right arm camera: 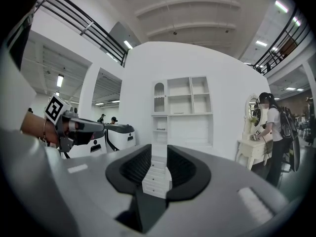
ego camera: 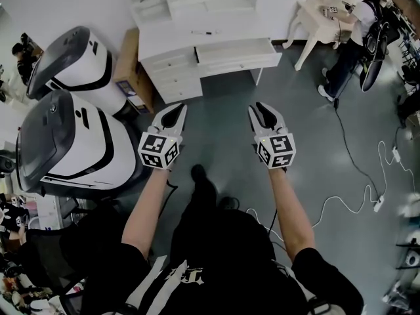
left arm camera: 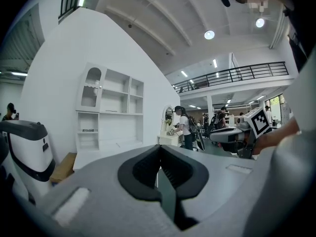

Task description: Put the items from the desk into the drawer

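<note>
1. The left hand-held gripper [ego camera: 177, 109] hangs over the grey floor [ego camera: 216, 130], jaws pressed together, pinching nothing.
2. The right hand-held gripper [ego camera: 256, 109] is level beside it, jaws spread, nothing between them.
3. Far ahead stands the white surface [ego camera: 172, 42] with a small dark item [ego camera: 210, 32] on top.
4. Its right drawer [ego camera: 239, 50] is pulled out.
5. Two white-and-grey machines [ego camera: 72, 143] stand at the left; a person [ego camera: 351, 35] works at far right.

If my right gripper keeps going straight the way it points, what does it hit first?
Probably the desk, at its drawer stack, which shows between the open jaws of the right gripper. Only bare floor lies before it, though depth is hard to judge.
</note>
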`<state>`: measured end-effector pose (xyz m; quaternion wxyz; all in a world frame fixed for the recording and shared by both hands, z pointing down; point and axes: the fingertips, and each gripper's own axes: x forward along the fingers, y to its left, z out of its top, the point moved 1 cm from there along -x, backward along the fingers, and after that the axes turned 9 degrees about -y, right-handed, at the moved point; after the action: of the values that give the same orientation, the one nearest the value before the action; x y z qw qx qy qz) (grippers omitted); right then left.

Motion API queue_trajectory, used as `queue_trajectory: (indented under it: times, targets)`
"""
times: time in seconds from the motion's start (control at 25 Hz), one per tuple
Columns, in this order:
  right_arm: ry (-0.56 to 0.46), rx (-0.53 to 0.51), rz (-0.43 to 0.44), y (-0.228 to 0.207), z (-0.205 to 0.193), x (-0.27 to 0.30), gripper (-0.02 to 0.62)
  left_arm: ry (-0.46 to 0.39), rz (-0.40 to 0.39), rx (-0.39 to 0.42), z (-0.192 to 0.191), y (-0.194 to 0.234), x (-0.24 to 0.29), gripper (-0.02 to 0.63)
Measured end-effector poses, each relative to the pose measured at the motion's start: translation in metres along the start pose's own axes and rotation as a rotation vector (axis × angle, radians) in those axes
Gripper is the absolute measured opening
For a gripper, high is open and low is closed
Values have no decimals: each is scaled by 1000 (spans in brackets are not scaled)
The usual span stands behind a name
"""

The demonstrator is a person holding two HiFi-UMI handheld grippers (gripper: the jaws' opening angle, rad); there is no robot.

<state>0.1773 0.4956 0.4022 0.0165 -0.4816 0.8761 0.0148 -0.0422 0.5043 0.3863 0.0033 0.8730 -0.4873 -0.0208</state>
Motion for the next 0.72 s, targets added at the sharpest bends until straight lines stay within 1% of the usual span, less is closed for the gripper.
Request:
queue_trajectory:
  times: [0.24,0.44,0.72]
  targets:
    - [7,-1,-4,-12,-5,33,99,5,2,-8,-4,30,26,-2]
    - [5,-4,-18,-28,-4,66,100,-3,-24,-1,0,51,57,-2]
    - [14,-11,-32,-44,-2,113,108,-2,-40,-4,5,89,97,-2]
